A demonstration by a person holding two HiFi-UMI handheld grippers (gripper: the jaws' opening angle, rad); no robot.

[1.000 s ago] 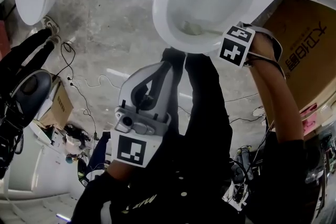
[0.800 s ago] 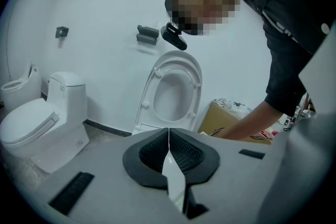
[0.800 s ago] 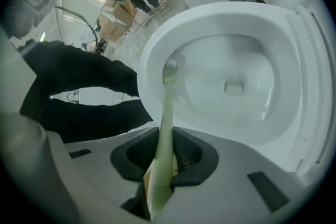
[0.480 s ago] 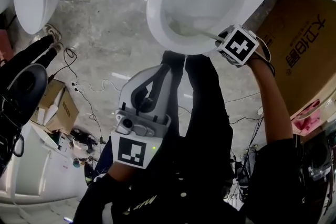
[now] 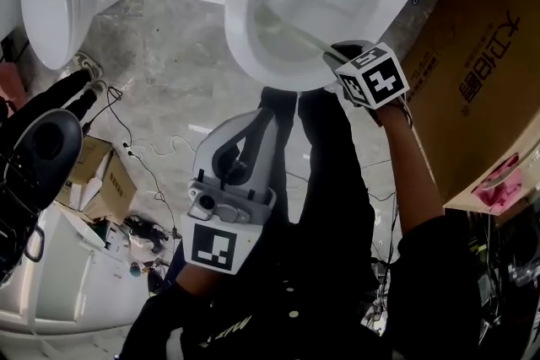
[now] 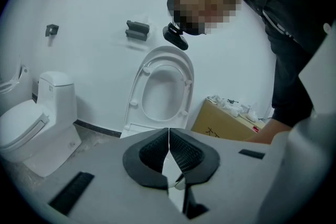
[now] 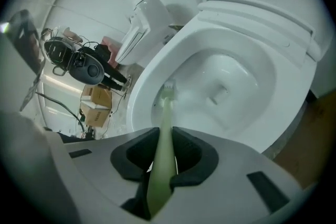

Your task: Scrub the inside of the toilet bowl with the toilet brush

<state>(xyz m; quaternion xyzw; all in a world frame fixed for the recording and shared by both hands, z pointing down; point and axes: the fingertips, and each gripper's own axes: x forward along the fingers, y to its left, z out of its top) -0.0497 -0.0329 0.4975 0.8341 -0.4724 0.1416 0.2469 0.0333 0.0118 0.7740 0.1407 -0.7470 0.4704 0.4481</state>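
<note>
Mid-scrub, the right gripper (image 7: pixel 167 139) clamps the green toilet brush (image 7: pixel 164 120), its head straight ahead of the jaws on the toilet bowl (image 7: pixel 247 60) wall (left gripper (image 6: pixel 168 136) closed, empty); next, sweep sideways with pressure.

Tongs (image 6: pixel 168 137) pressed together, facing toilet (image 6: pixel 138 93)

Brush (image 7: pixel 167 107): slim pale-green handle, small whitish head. Clamped between jaws of right hand-held gripper (image 7: pixel 165 148), slanting down into Bowl (image 7: pixel 273 76); head at left inner wall, below rim. Bowl: white, oval, seat raised, outlet near centre of basin.
</note>
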